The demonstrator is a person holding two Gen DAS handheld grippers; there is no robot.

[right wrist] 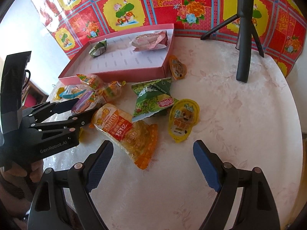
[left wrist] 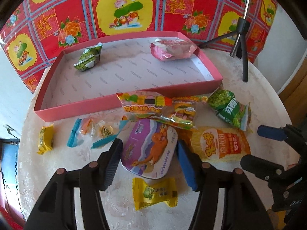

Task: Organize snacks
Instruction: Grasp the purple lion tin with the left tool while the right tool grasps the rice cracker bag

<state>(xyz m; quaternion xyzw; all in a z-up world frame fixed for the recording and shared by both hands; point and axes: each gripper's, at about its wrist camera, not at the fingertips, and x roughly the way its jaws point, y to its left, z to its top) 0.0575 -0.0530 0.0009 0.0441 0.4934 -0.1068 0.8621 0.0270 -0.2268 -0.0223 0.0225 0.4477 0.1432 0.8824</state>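
Observation:
A pink box (left wrist: 80, 108) (right wrist: 115, 75) stands at the back of the round table, holding a small green packet (left wrist: 88, 59) and a pink packet (left wrist: 172, 50). Loose snacks lie in front of it. My left gripper (left wrist: 148, 147) is open, its fingers on either side of a purple tin (left wrist: 151, 147); it also shows in the right wrist view (right wrist: 79, 107). My right gripper (right wrist: 153, 151) is open and empty above an orange rice-cracker pack (right wrist: 126, 130) (left wrist: 220, 145). A green pea packet (right wrist: 153, 97) (left wrist: 230, 107) and a yellow jelly cup (right wrist: 182, 118) lie beyond it.
A black tripod (right wrist: 242, 38) stands at the back right of the table. More snacks lie near the box: a gummy pack (left wrist: 159, 105), a clear blue-edged packet (left wrist: 92, 132), two yellow candies (left wrist: 45, 140) (left wrist: 155, 193), an orange cup (right wrist: 177, 68). A red patterned cloth (left wrist: 134, 9) hangs behind.

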